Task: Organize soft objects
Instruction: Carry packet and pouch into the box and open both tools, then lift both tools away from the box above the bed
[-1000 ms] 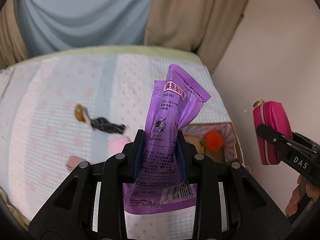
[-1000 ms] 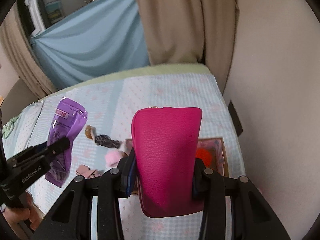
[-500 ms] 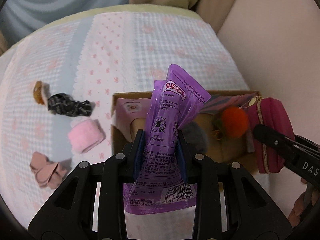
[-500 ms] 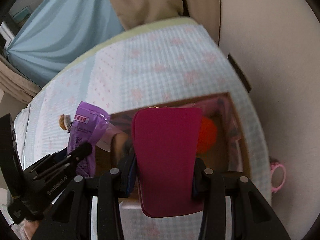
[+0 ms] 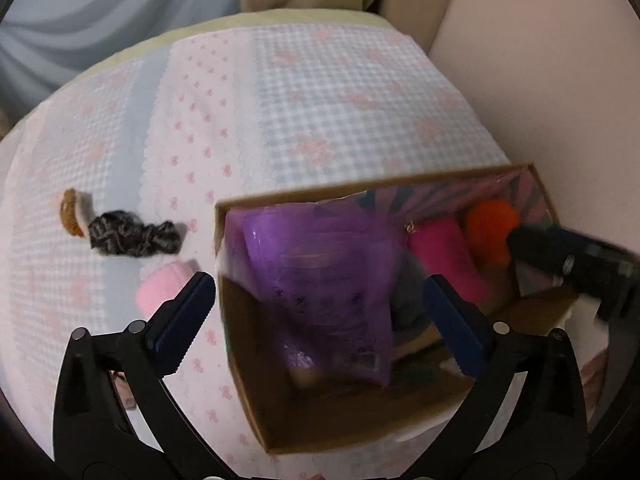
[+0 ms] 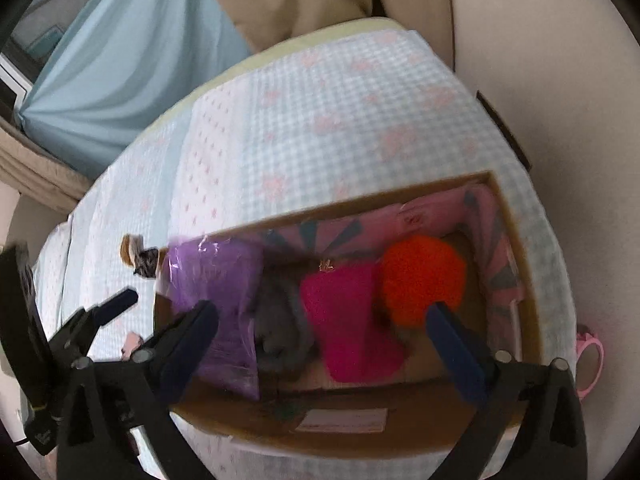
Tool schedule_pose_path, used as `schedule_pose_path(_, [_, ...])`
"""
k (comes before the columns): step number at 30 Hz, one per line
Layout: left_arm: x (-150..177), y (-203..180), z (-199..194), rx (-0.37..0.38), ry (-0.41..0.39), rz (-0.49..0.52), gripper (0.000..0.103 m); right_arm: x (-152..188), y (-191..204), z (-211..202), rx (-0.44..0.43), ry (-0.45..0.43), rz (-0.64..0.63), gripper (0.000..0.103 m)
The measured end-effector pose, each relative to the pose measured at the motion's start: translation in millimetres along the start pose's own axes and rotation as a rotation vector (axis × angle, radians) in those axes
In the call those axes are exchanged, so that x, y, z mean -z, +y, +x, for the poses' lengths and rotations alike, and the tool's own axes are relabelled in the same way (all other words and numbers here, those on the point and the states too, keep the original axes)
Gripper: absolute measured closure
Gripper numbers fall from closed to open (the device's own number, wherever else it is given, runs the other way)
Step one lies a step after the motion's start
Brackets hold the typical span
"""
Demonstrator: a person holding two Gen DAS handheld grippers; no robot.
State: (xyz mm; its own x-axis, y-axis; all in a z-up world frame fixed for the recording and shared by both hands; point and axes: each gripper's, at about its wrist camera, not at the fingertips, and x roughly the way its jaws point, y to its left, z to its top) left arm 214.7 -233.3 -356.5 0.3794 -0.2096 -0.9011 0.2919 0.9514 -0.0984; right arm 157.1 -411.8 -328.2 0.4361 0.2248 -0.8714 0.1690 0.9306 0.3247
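Observation:
A cardboard box (image 5: pixel 248 396) (image 6: pixel 360 436) sits on the bed by the wall. In it lie a purple packet (image 5: pixel 320 280) (image 6: pixel 220 280), a magenta pouch (image 5: pixel 444 256) (image 6: pixel 352 320), an orange pompom (image 5: pixel 490 224) (image 6: pixel 420 276) and a grey soft item (image 6: pixel 280 320). My left gripper (image 5: pixel 320 304) is open and empty above the packet. My right gripper (image 6: pixel 320 312) is open and empty above the pouch; it also shows in the left wrist view (image 5: pixel 568 260).
On the checked bedspread (image 5: pixel 320 100) left of the box lie a black-grey scrunchie (image 5: pixel 132 236), a brown and white item (image 5: pixel 72 212) and a pink roll (image 5: pixel 164 288). A pink ring-shaped object (image 6: pixel 590 364) lies right of the box. The wall (image 5: pixel 560 80) is close on the right.
Both grippers moved down over the box and opened. The purple packet and the magenta pouch dropped out of the jaws and now lie in the box.

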Motion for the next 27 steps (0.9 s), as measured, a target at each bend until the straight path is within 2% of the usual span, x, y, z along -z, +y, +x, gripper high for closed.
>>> schedule_pose_path(6, [12, 7, -1, -0.016, 0.035, -0.012, 0.000, -1, -3, 2, 0.012, 0.022, -0.006, 0.000])
schedule_pose_path(13, [14, 10, -10, -0.013, 0.024, -0.034, 0.000, 0, 4, -4, 0.024, 0.004, -0.040, 0.000])
schedule_pose_path(22, [11, 7, -59, -0.017, -0.044, -0.031, 0.000, 3, 18, -48, 0.040, -0.042, -0.070, 0.000])
schedule_pose_path(27, [11, 9, -101, -0.015, -0.092, -0.045, 0.000, 8, 40, -87, 0.100, -0.103, -0.124, 0.000])
